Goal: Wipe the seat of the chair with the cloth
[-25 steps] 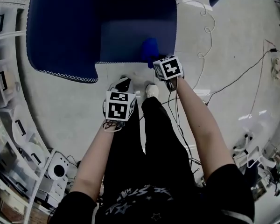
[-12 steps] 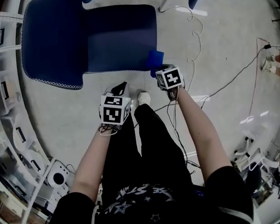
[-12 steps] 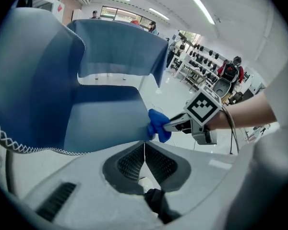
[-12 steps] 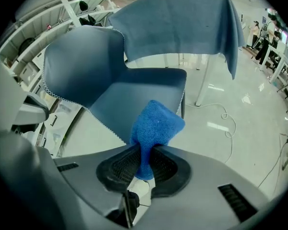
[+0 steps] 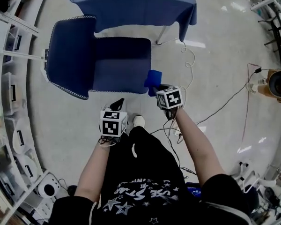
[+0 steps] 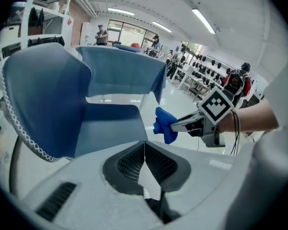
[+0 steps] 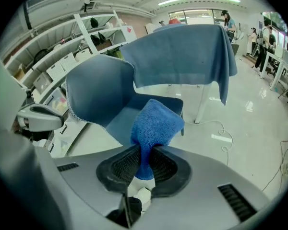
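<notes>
The cloth (image 7: 156, 123), a bunched bright-blue terry wad, fills the centre of the right gripper view. The right gripper (image 5: 158, 87) pinches it firmly beside the dark-blue chair seat (image 5: 122, 64), probably poised to wipe. Lower left in the head view, the left gripper (image 5: 118, 103) has its jaws pressed together on nothing, seemingly idle.

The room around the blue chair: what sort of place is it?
Probably a laboratory or workshop, not a home. Open shelves hold white boxes, loose cables run across the floor, and rows of work tables stand under long ceiling lights in the background.
</notes>
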Available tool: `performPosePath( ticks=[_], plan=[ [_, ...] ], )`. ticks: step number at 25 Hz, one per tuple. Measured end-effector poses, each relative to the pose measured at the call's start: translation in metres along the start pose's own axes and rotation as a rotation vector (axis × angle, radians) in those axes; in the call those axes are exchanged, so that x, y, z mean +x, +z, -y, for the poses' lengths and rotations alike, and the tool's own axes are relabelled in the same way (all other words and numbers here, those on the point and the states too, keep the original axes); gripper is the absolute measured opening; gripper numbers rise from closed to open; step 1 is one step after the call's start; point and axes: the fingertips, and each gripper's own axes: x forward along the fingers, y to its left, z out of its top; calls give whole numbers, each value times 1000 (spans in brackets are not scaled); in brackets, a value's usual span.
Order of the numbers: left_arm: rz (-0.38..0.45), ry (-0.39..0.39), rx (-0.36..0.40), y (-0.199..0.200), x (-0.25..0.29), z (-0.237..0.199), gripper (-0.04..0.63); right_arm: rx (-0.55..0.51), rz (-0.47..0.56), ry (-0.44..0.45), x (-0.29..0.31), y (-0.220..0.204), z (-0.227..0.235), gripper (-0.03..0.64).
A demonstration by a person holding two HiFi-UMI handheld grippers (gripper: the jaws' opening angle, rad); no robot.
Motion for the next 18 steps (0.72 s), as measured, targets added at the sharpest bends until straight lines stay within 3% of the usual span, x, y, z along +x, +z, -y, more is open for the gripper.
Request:
performPosePath(
  ticks=[10,15,18],
  plan=[
    [148,21,-22,50,-75,2,21,-2,144,-6,-81,66,-25,55],
    [174,10,23,32,-109,9,21,-44,235,-4,-123,86,-65,55],
    [174,16,9,7,-133,-2,21,-104,249,-16,-134,78,-101,55]
  ],
)
